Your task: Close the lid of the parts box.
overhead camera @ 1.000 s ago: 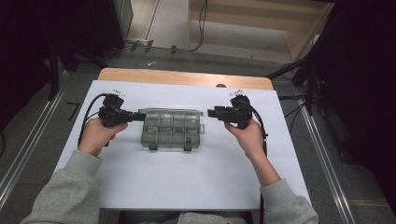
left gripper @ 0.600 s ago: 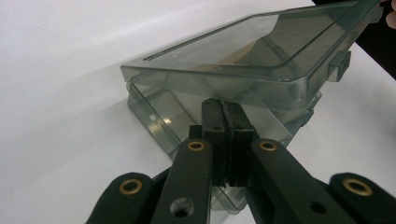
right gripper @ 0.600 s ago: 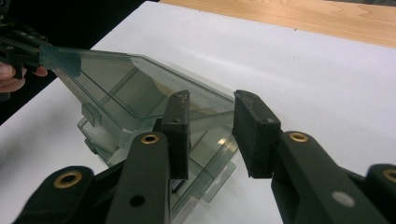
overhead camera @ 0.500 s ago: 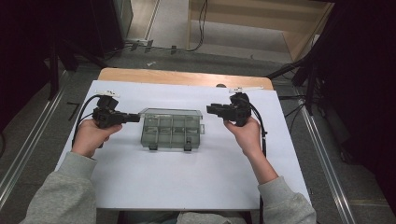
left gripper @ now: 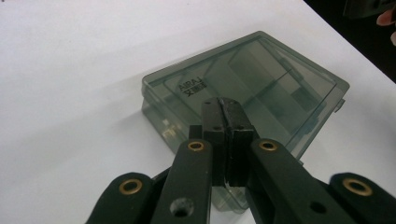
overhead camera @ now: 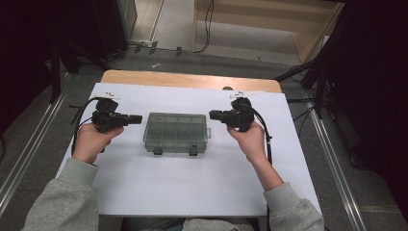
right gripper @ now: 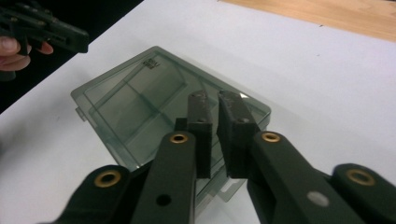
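The left gripper [overhead camera: 136, 117] is hovering just off one short end of the smoky transparent compartment box [overhead camera: 177, 132], its tips pointing at that end without touching it. Its jaws are pressing flat together with nothing between them, as the left gripper view is showing, where the box [left gripper: 252, 88] is lying just ahead of and below the closed tips [left gripper: 224, 105].

The right gripper [overhead camera: 215, 115] is sitting just off the opposite short end of the box, also clear of it. Its jaws have just been closing and are now standing narrow, with a thin slit left between the pads and nothing caught in it; in the right gripper view [right gripper: 215, 100] the box [right gripper: 135, 102] is lying ahead and beneath them.

The box is resting closed between the two grippers on the white table surface [overhead camera: 192, 187], its two latches [overhead camera: 157, 151] facing the person. Each hand [overhead camera: 90, 142] is gripping its tool from behind.
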`<state>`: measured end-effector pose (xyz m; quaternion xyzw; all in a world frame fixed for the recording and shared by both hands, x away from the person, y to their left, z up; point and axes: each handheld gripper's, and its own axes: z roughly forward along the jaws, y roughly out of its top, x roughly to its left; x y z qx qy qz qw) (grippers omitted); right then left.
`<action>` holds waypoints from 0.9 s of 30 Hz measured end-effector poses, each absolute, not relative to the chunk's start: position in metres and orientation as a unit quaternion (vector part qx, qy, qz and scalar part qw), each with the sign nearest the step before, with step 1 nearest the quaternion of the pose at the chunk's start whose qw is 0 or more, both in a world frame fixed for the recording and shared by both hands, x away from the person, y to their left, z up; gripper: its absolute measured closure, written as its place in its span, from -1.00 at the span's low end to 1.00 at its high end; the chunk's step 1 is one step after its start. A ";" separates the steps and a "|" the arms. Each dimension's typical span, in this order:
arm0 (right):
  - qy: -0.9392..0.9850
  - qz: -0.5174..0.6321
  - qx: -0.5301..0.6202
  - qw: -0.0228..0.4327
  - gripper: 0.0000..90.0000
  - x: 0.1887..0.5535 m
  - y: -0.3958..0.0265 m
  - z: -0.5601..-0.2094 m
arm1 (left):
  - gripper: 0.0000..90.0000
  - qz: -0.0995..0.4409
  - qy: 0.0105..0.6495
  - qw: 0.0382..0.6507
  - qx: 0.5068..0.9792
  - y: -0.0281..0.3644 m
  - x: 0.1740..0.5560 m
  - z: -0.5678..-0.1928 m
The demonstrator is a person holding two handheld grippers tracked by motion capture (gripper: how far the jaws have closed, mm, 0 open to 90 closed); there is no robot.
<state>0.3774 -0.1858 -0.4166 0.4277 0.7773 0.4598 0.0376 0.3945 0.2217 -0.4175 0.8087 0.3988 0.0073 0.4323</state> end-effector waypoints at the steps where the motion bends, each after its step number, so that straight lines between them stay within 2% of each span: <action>1: 0.779 0.460 0.426 0.036 0.87 0.377 -0.185 -0.418 | 0.98 0.008 0.397 0.432 0.810 0.220 0.394 -0.417; 5: 0.784 0.456 0.420 0.032 0.94 0.375 -0.181 -0.421 | 0.98 0.009 0.390 0.435 0.812 0.213 0.392 -0.416; 14: 0.790 0.453 0.413 0.010 0.95 0.370 -0.175 -0.429 | 0.96 0.003 0.380 0.438 0.815 0.199 0.387 -0.418; 27: 0.804 0.436 0.405 0.000 0.95 0.359 -0.166 -0.441 | 0.97 0.008 0.371 0.433 0.821 0.189 0.377 -0.427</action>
